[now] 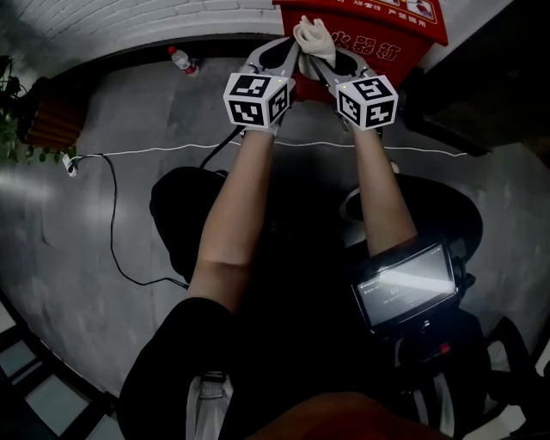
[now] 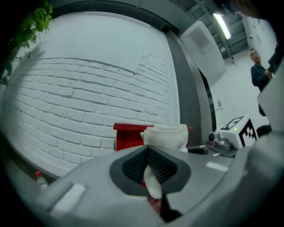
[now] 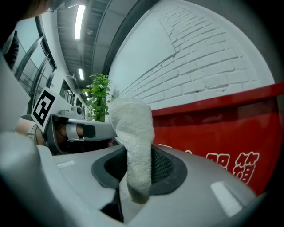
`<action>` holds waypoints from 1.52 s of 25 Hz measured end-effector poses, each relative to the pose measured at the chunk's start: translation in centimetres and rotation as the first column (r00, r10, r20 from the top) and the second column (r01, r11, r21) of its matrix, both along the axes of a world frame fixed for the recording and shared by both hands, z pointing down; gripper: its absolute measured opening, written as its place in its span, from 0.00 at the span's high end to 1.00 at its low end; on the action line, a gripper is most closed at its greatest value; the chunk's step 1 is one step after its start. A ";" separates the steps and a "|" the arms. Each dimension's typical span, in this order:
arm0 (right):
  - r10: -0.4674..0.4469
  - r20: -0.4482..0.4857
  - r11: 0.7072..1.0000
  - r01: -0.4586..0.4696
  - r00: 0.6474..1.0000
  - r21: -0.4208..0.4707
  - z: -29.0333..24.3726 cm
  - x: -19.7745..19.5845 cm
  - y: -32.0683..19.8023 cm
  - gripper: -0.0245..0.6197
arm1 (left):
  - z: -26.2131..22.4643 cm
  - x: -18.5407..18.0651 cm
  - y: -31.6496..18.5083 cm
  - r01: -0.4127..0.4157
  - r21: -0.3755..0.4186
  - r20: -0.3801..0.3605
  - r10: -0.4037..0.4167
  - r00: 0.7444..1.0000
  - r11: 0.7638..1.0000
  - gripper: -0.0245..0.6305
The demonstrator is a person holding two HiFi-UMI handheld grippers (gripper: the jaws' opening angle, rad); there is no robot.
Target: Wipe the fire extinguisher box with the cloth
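The left tongs point(image 1: 293, 51) and right tongs point(image 1: 323, 58) are both clamped on the cloth point(image 1: 311, 34). The red box point(image 1: 387, 39) stands just beyond them. Wiping seems not yet begun, so all of it is likely left.

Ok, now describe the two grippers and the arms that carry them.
Left gripper and right gripper have smooth grey bodies, dark ribbed pads, and each a white cube printed with black square markers. Forearms are bare below a black sleeve.

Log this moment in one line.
left gripper: shut on cloth | right gripper: shut on cloth | cloth: at fire extinguisher box | contact: unclear
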State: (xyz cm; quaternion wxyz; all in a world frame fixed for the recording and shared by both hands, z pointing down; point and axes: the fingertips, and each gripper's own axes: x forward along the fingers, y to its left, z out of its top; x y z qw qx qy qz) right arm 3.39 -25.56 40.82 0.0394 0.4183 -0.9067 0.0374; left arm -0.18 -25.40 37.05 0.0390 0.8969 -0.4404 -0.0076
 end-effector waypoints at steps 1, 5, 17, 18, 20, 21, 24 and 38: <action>-0.005 0.000 1.000 0.005 1.000 -0.008 0.4 -0.4 -0.6 0.79 | 0.7 -0.5 -0.6 0.006 -0.012 -0.003 -0.006 1.000 1.000 0.96; -0.024 0.002 1.000 0.024 1.000 -0.020 1.5 -2.7 -3.5 0.79 | 2.6 -2.7 -3.3 0.020 -0.043 -0.012 -0.021 1.000 0.999 0.96; 0.130 0.065 0.991 -0.130 0.989 -0.015 -0.6 -1.7 -6.0 0.79 | 0.9 -2.0 -4.1 -0.018 0.011 0.033 0.018 0.999 1.000 0.96; 0.168 0.073 0.986 -0.166 0.983 -0.021 -0.6 -1.1 -6.3 0.79 | 1.0 -1.9 -4.2 -0.019 0.010 0.035 0.018 0.999 1.000 0.96; 0.233 0.087 0.972 -0.231 0.969 -0.034 -0.6 0.0 -6.8 0.79 | 1.3 -1.7 -4.4 -0.022 0.009 0.034 0.022 0.999 1.000 0.96; 0.255 0.091 0.967 -0.252 0.963 -0.037 -0.6 0.5 -6.9 0.79 | 1.4 -1.5 -4.5 -0.026 0.009 0.033 0.025 0.999 1.000 0.96; 0.296 0.084 0.955 -0.295 0.951 -0.026 -1.0 1.6 -6.7 0.78 | 1.4 -0.5 -4.5 -0.036 0.010 0.026 0.035 0.999 0.999 0.96; 0.423 0.086 0.906 -0.424 0.902 -0.003 -1.6 9.0 -5.3 0.77 | 1.3 4.1 -4.4 -0.118 0.011 -0.005 0.118 0.993 0.993 0.96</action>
